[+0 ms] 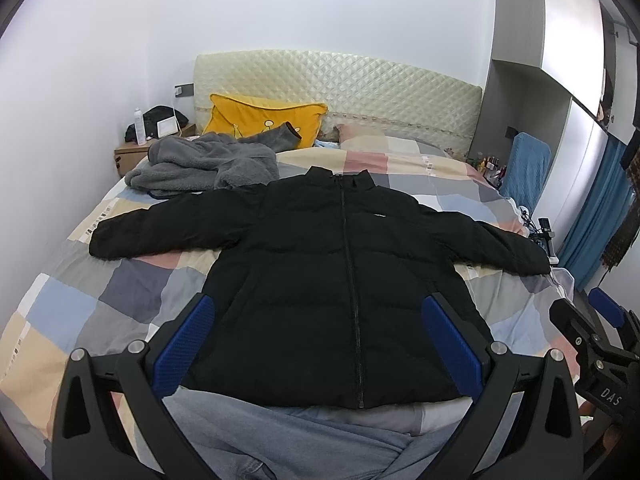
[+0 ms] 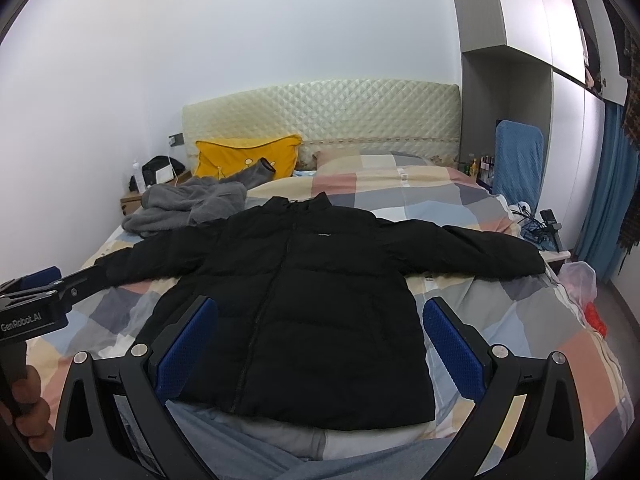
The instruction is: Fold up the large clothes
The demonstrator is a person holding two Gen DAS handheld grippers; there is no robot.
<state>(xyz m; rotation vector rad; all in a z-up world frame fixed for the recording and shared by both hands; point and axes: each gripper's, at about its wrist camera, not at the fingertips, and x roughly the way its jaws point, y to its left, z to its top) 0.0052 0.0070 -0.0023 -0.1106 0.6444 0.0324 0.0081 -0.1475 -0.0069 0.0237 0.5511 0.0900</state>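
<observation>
While both claws (image 1: 316,344) (image 2: 320,344) gape wide, black jacket (image 1: 320,280) lies flat; grey fleece (image 1: 200,164) touches sleeve.

Ahead of me: bed with pastel patchwork checked quilt (image 1: 132,284), cream diamond-quilted headboard (image 1: 340,80) behind. Yellow square cushion (image 1: 260,120) leans against it. Crumpled grey fleece garment (image 1: 200,164) lies near the cushion. Wooden nightstand (image 1: 132,152) left of bed, blue curtain (image 2: 604,200) far right.

White walls (image 1: 280,8), quilted headboard (image 1: 340,80), blue curtain (image 2: 604,184)
</observation>
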